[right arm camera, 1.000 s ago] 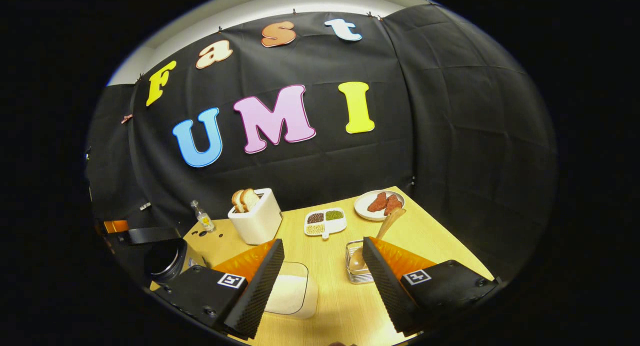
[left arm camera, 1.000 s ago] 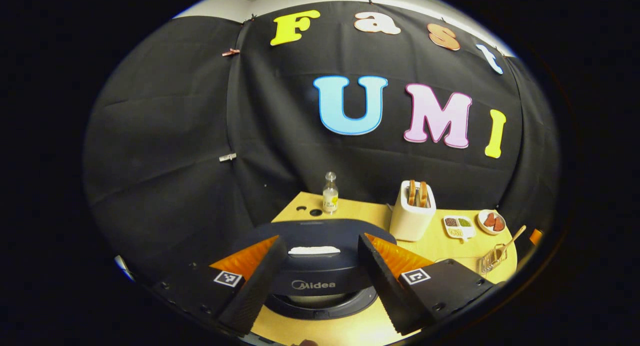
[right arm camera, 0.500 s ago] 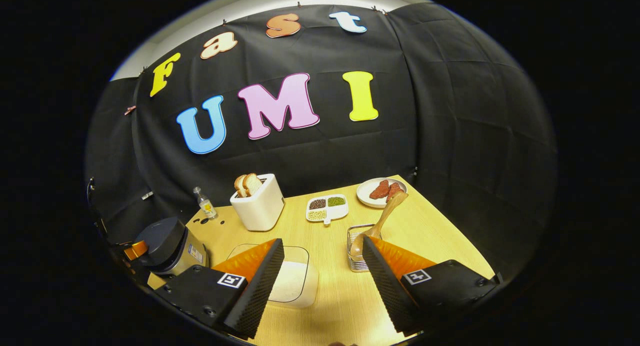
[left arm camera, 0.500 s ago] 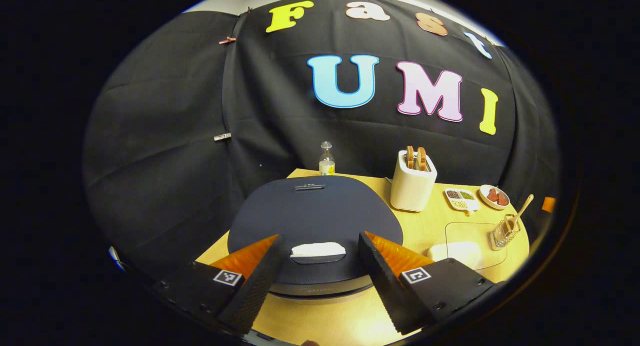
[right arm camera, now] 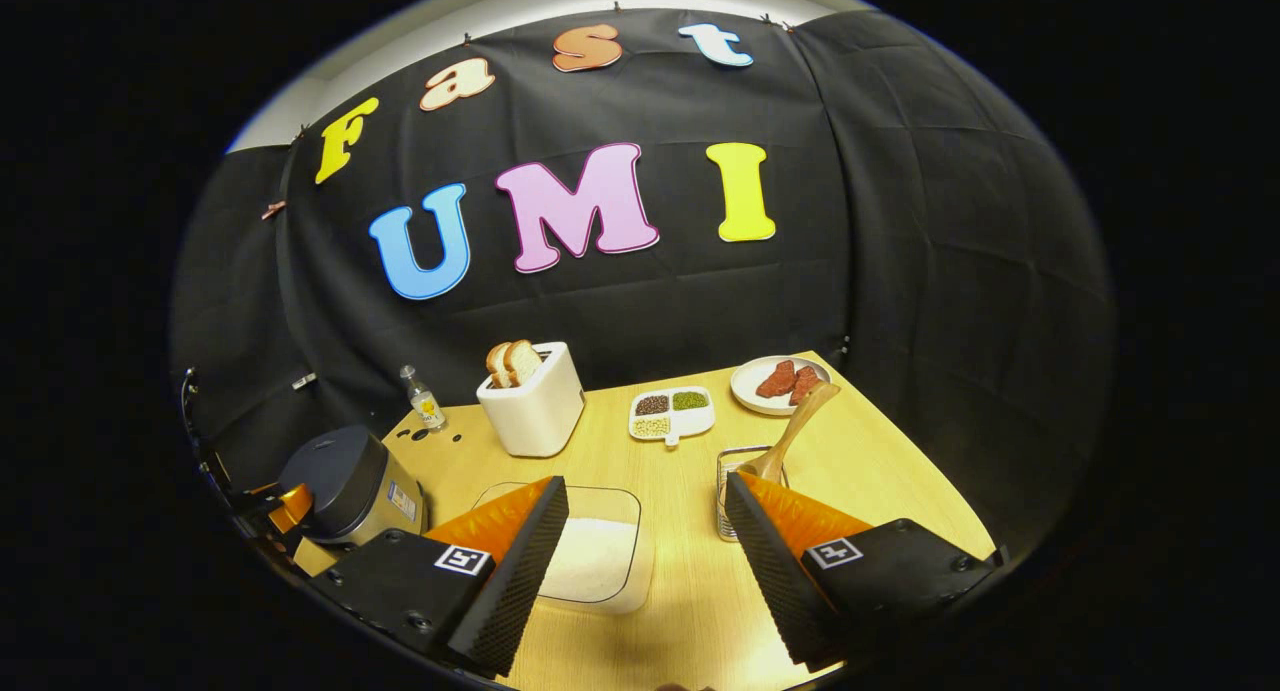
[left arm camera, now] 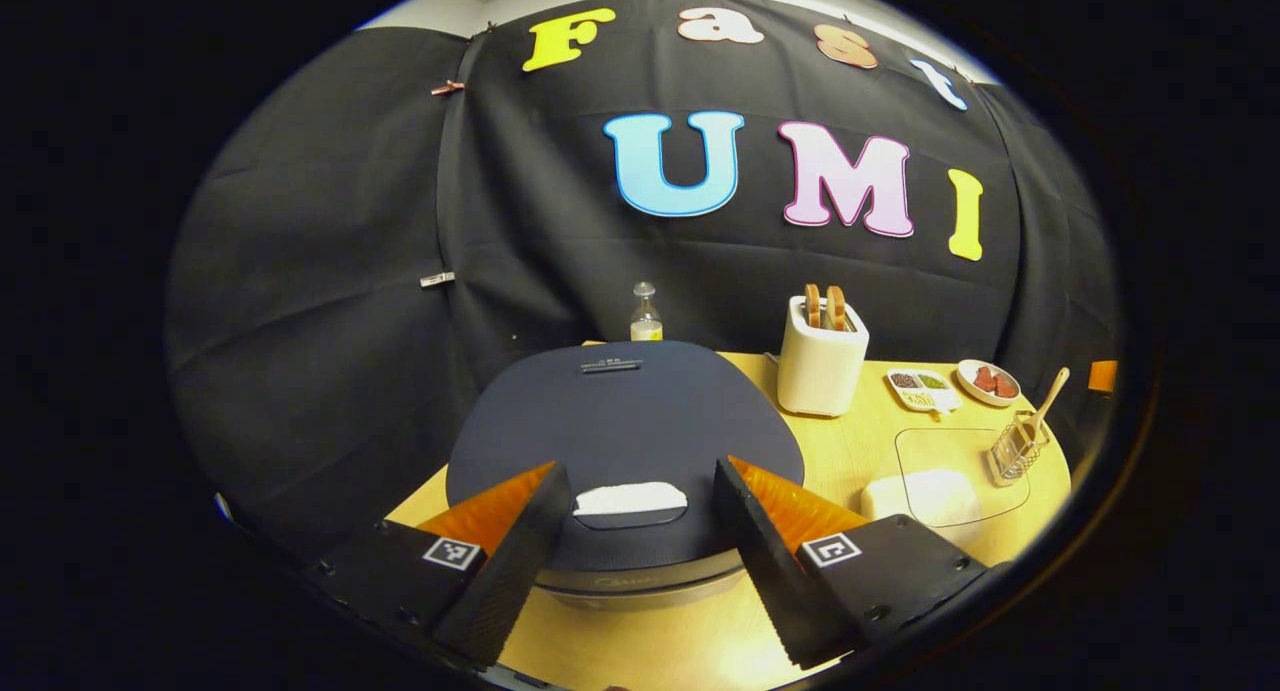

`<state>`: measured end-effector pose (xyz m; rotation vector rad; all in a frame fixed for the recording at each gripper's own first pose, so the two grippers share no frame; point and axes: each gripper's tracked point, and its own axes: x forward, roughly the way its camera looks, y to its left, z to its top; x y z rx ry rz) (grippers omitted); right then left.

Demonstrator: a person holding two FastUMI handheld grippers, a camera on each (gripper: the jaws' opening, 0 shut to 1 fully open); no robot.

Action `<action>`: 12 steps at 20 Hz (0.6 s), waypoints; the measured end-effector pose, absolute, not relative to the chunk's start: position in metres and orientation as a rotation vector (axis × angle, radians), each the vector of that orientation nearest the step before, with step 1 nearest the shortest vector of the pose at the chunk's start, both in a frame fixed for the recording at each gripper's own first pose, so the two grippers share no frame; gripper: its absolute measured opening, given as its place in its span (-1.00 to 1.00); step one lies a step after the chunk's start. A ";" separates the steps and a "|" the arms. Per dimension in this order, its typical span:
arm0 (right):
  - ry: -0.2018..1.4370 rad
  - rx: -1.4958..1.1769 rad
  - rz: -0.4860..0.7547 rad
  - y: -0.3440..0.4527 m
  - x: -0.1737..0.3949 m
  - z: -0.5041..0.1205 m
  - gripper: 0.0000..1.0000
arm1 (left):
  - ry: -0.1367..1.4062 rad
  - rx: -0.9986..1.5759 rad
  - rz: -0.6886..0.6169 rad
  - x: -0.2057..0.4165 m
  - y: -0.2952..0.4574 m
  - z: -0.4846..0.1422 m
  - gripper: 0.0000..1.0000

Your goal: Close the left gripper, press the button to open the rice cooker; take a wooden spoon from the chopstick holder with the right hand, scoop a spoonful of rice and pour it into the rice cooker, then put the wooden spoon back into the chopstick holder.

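Note:
The rice cooker [left arm camera: 620, 421] has a dark lid that is down, with a white button [left arm camera: 630, 498] at its front edge. My left gripper [left arm camera: 635, 561] hovers open just above and in front of that button, one finger on each side. In the right gripper view the cooker [right arm camera: 345, 481] sits at the far left. The wooden spoon [right arm camera: 795, 431] leans in the wire chopstick holder [right arm camera: 735, 476], just ahead of my right finger. My right gripper [right arm camera: 640, 571] is open over the clear container of rice [right arm camera: 595, 556].
On the wooden table [right arm camera: 690, 611] stand a white toaster [right arm camera: 535, 401] with bread, a small bottle [right arm camera: 425, 401], a divided dish of beans [right arm camera: 672, 414] and a plate of red food [right arm camera: 780, 383]. Black cloth walls close the back and sides.
The left gripper has risen from the cooker's front to above its lid, so the lid top now shows. The right gripper has lifted and turned slightly left. Both stay open.

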<state>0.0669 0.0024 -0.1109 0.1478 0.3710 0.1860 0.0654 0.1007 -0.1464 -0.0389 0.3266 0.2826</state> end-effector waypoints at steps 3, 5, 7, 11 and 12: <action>0.356 0.141 0.194 0.006 0.065 -0.104 0.97 | 0.335 -0.033 0.253 0.066 0.097 -0.141 0.99; 0.327 0.138 0.183 0.006 0.065 -0.091 0.97 | 0.295 -0.029 0.235 0.059 0.091 -0.125 0.96; 0.285 0.135 0.158 0.002 0.064 -0.072 0.97 | 0.233 -0.011 0.203 0.053 0.079 -0.099 0.93; 0.167 0.108 0.120 -0.005 0.055 -0.022 0.97 | 0.110 -0.040 0.139 0.049 0.052 -0.040 0.93; 0.138 0.099 0.117 -0.007 0.050 -0.010 0.97 | 0.090 -0.049 0.125 0.049 0.045 -0.027 0.92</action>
